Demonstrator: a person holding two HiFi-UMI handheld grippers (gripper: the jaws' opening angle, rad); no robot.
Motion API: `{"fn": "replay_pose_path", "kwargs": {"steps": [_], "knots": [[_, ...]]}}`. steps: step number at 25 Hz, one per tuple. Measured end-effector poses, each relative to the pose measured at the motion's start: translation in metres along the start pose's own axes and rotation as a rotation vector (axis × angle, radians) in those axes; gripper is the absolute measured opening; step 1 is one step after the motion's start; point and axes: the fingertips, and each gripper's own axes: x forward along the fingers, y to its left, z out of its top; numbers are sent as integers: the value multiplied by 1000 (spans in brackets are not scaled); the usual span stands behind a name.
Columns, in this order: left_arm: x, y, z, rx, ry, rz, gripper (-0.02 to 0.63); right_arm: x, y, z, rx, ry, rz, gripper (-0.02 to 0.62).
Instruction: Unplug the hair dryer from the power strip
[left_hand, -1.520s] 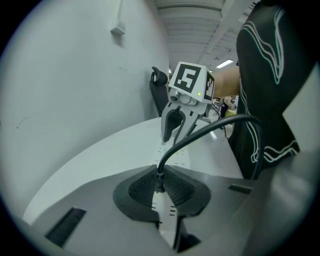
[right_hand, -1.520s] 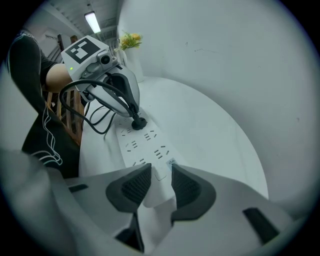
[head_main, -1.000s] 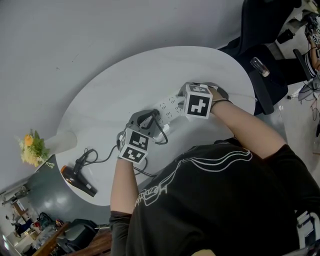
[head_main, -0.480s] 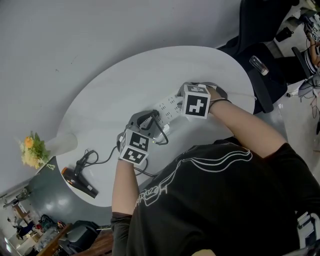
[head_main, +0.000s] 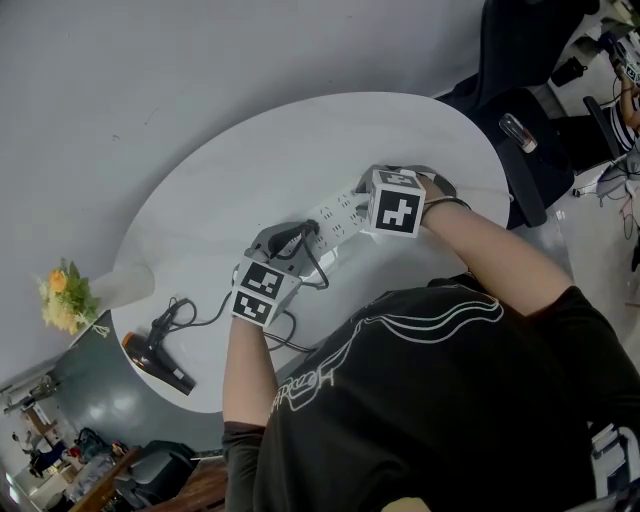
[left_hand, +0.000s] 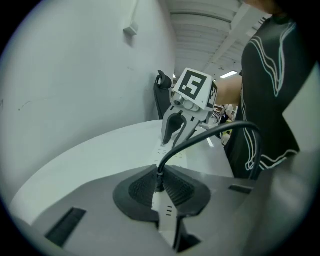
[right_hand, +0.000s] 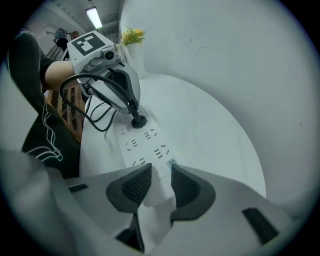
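One round white table (head_main: 220, 190), seen from above. Far left at its edge: vase (head_main: 125, 283) with flowers (head_main: 65, 293). Just right of that the dryer (head_main: 158, 362) lies on its side near the rim, well apart from the strip (head_main: 335, 212). Its black cord (head_main: 205, 318) trails right across the top. Left gripper (left_hand: 159, 186) clenched on the plug (right_hand: 138, 120), one ribbed pad tight on each side, cord arching up out of the jaws toward the person. Plug looks seated in a socket near the strip's left end. Strip lies flat, slanting up to the right. Right gripper (right_hand: 157, 182) grasps the strip's other end, a pad against each long edge, pointing steeply down at the table
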Motion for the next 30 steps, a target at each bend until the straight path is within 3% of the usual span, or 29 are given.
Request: {"fn": "replay_pose_path", "kwargs": {"steps": [7, 11, 16, 23, 27, 30], "knots": [[3, -5, 4, 160, 101, 65, 37, 0, -1, -1, -4, 25, 5, 107], [1, -5, 1, 124, 76, 26, 37, 0, 0, -1, -2, 17, 3, 107], [-2, -3, -1, 7, 0, -19, 38, 0, 1, 0, -3, 6, 4, 107], [3, -7, 4, 187, 118, 51, 37, 0, 1, -1, -12, 39, 6, 106], [1, -8, 2, 180, 112, 34, 37, 0, 2, -2, -15, 44, 7, 106], [-2, -6, -1, 109, 58, -5, 37, 0, 2, 0, -13, 36, 9, 106]]}}
